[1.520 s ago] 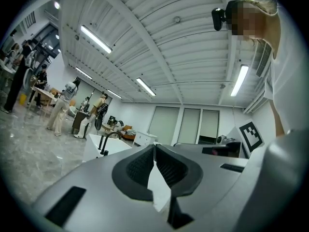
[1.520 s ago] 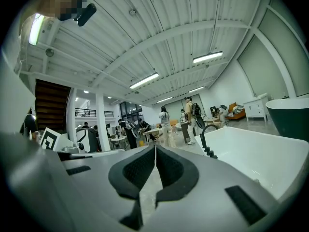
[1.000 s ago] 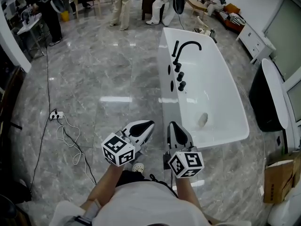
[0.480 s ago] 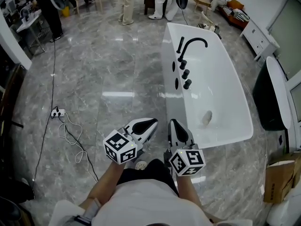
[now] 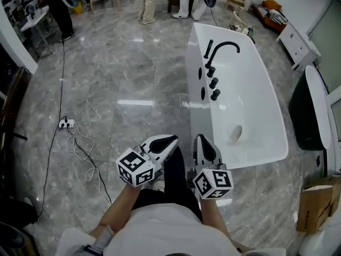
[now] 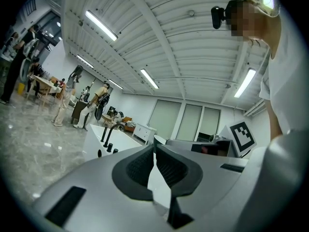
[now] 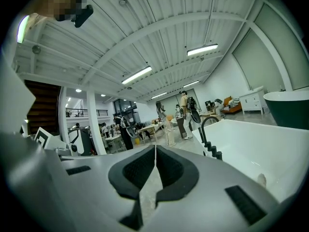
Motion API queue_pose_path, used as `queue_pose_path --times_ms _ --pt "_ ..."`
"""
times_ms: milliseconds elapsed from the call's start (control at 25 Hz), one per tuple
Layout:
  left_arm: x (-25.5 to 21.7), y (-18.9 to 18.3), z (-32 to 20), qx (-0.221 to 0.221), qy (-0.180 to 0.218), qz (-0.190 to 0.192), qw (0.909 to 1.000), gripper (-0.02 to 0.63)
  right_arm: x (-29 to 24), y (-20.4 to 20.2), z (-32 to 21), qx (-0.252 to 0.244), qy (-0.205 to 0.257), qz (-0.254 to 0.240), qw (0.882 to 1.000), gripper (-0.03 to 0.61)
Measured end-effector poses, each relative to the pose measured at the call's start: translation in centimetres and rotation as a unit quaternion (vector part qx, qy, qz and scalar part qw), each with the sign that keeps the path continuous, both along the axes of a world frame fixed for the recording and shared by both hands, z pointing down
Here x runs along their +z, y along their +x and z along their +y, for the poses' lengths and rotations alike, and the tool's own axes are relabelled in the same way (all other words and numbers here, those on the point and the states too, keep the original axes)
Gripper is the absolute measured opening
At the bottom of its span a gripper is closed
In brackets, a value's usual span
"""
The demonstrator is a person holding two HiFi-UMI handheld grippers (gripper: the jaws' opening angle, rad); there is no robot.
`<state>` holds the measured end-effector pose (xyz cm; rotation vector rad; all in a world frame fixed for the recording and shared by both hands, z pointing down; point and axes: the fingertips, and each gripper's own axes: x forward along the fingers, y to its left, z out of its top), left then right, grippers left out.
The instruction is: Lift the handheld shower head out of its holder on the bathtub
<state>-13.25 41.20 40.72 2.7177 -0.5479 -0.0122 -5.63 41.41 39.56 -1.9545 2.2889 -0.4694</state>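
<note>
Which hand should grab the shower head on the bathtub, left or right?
Probably the right. The right gripper hangs beside the bathtub's near end, more in line with the shower head. The left gripper is over the floor, farther off. Both have shut, empty fingers, and neither is near it yet.

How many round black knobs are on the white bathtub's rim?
3, in a row on the bathtub rim: the far knob, the middle knob, the near knob. None looks hidden.
</note>
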Motion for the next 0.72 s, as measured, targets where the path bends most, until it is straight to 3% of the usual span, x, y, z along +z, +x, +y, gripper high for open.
queue_pose_path --times_ms 720 --pt "-0.3 2.3 -7.1 -0.013 0.006 -0.003 0.9999 0.02 -0.8 2.0 -7.7 -0.021 0.02 0.0 1.0 0.018"
